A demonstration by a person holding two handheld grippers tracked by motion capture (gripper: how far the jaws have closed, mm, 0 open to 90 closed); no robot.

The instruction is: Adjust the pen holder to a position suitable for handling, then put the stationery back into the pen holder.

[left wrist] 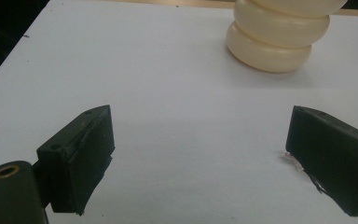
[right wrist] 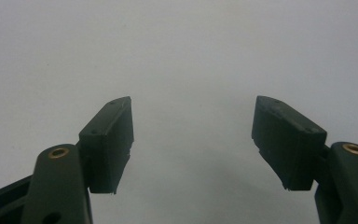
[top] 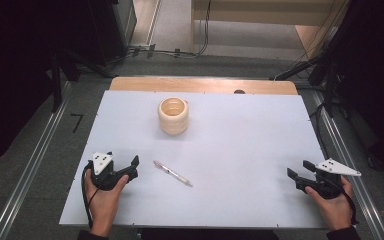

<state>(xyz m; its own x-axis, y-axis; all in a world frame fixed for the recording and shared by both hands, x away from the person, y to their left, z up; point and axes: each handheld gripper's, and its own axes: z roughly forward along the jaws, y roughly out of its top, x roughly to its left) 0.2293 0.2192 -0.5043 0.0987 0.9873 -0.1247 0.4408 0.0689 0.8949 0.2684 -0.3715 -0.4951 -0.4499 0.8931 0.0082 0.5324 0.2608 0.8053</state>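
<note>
Left gripper (top: 125, 170) rests open on white table (top: 240, 140) — grey floor (top: 40, 150) around.

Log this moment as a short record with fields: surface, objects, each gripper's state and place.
surface: white tabletop
cup: cream ribbed cup, upright, far centre-left
pen: pen lying flat, nearer the person than the cup, apart from it
left gripper: left gripper open, nothing between the jaws, just left of the pen, not touching it
right gripper: right gripper open, nothing between the jaws, near the right edge of the tabletop
</note>
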